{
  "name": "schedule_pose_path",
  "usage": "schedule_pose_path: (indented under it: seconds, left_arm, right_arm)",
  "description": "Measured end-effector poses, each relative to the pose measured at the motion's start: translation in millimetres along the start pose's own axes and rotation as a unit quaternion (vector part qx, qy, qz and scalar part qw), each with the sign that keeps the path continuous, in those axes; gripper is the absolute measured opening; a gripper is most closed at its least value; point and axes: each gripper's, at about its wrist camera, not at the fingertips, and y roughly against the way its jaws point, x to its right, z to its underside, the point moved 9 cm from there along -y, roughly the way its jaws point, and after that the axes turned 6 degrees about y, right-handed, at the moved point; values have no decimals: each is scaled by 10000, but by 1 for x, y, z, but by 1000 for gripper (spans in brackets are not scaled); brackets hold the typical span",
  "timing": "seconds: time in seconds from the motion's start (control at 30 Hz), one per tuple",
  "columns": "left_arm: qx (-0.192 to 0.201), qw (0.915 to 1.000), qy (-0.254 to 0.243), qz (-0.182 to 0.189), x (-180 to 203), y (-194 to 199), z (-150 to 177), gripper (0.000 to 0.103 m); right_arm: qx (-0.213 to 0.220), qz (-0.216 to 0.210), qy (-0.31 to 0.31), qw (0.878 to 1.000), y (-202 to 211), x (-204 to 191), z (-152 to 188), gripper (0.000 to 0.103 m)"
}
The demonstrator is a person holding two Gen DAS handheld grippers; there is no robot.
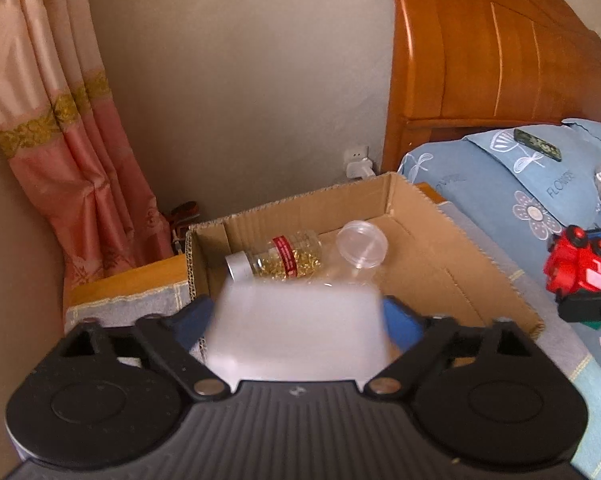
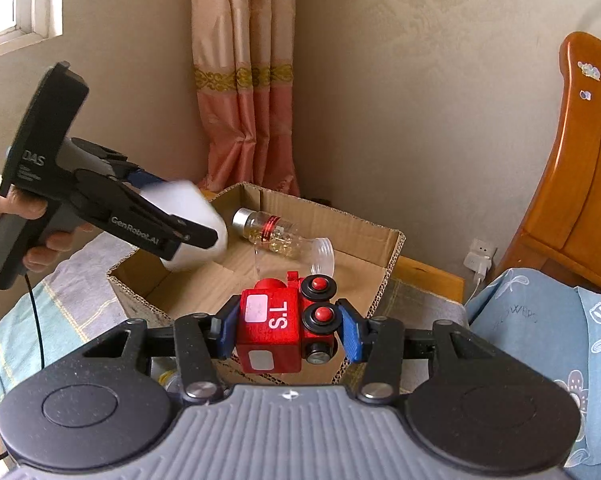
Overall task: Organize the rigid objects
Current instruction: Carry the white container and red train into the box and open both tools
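My left gripper [image 1: 298, 320] is shut on a white plastic container [image 1: 296, 332] and holds it over the near edge of an open cardboard box [image 1: 420, 216]; it also shows in the right wrist view [image 2: 198, 236], tilted down into the box [image 2: 384, 252]. Inside the box lie a clear bottle with gold bits, a red band and a silver cap [image 1: 284, 258] and a clear plastic cup [image 1: 360, 244]. My right gripper [image 2: 288, 328] is shut on a red toy train [image 2: 286, 328] marked "TS", held above the box's near side. The train also shows in the left wrist view [image 1: 580, 272].
The box stands on a cloth-covered surface [image 1: 132, 306] beside a bed with a blue floral pillow [image 1: 500, 176] and a wooden headboard [image 1: 500, 48]. A pink curtain [image 1: 60, 128] hangs at the left. A wall socket with a plug [image 1: 358, 162] is behind the box.
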Motion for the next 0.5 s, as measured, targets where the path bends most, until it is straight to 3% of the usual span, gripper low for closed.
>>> schedule_pose_path:
  seconds: [0.23,0.5]
  left_arm:
    - [-63,9999,81,-27,-8,4,16,97]
    - [43,9999,127,-22,-15,37,23,97]
  right_arm:
    - [-121,-52,-93,9999,-13,1,4,55]
    - [-233,4,-145,9996,-32,-3,-3,55]
